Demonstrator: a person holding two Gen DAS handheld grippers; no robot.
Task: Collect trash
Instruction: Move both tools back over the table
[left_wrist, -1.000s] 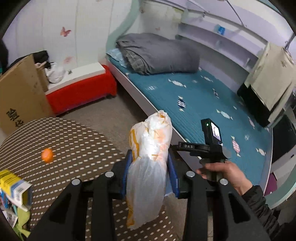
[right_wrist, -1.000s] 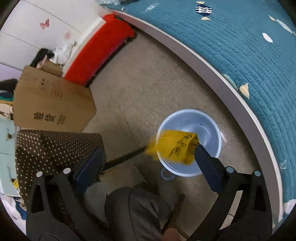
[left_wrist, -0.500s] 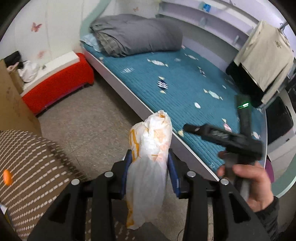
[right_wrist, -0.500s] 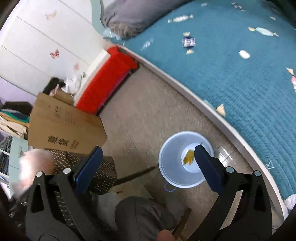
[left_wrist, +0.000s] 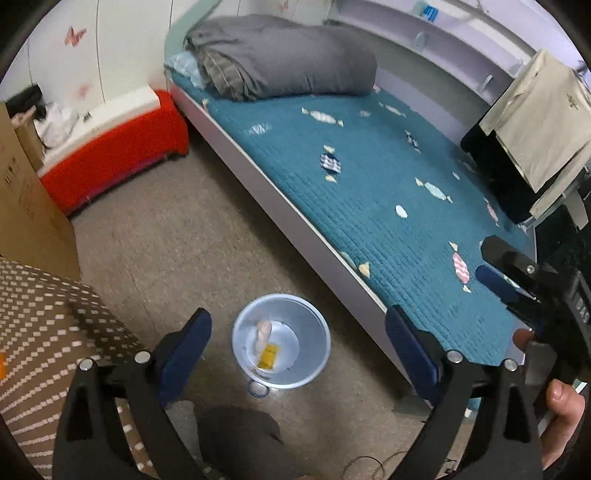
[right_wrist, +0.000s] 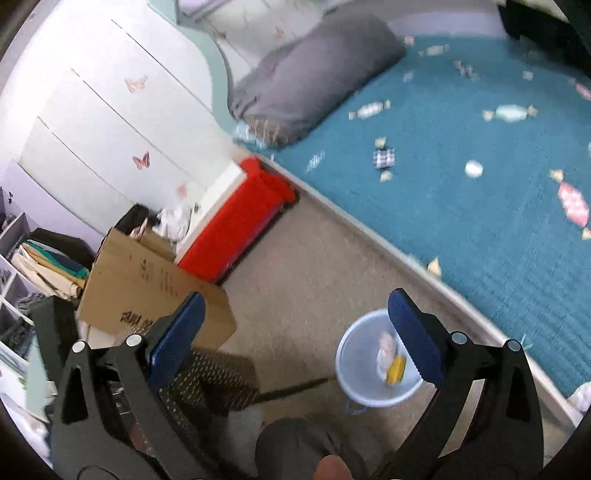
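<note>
The left gripper (left_wrist: 298, 341) hangs over the pale blue bin (left_wrist: 281, 341), low in the middle of the left wrist picture. Its jaws have just been opening and are now spread wide, with nothing between them. The white plastic bag (left_wrist: 263, 334) is inside the bin, next to a yellow wrapper (left_wrist: 268, 356). The bin stands on the floor (left_wrist: 207, 236), near the edge of the bed (left_wrist: 369, 192) with its blue cover.

The right gripper (right_wrist: 295, 338) also has its jaws spread wide and holds nothing. In the right wrist picture the bin (right_wrist: 354, 369) sits at the lower right, partly behind the right blue pad. The bench (left_wrist: 44, 332) with its brown dotted cloth is at the lower left of the left wrist picture. A cardboard box (right_wrist: 147, 295) and a red bench seat (right_wrist: 236, 225) are by the wall.
</note>
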